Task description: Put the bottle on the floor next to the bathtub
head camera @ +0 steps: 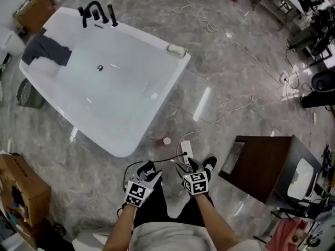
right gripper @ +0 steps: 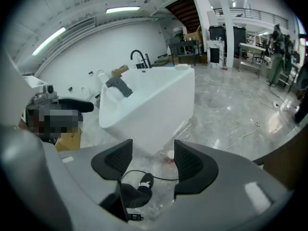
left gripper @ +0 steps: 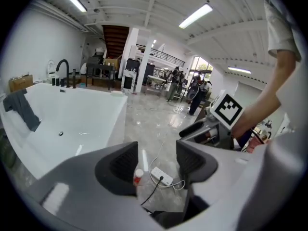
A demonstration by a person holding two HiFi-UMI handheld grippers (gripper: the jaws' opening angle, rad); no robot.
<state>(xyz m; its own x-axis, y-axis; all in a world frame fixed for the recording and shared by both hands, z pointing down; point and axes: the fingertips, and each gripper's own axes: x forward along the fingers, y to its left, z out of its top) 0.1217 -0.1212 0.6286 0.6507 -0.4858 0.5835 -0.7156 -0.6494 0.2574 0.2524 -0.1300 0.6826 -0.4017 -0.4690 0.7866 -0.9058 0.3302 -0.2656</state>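
Observation:
A small bottle with a white cap and red band (head camera: 166, 140) stands on the marble floor, close to the near corner of the white bathtub (head camera: 136, 140). Both grippers hang in front of the person's body, well short of the bottle. The left gripper (head camera: 147, 169) is open and holds nothing; in its own view the bottle (left gripper: 138, 175) shows low between the jaws, far off on the floor. The right gripper (head camera: 192, 165) is open too, and the bottle (right gripper: 170, 155) appears beyond its jaws beside the bathtub (right gripper: 149, 100).
A white power strip (head camera: 186, 151) with cables lies just right of the bottle. A dark brown cabinet (head camera: 264, 163) stands at the right, a cardboard box (head camera: 21, 184) at the left. A grey cloth (head camera: 47, 48) drapes over the tub's rim near the black faucet (head camera: 94, 12).

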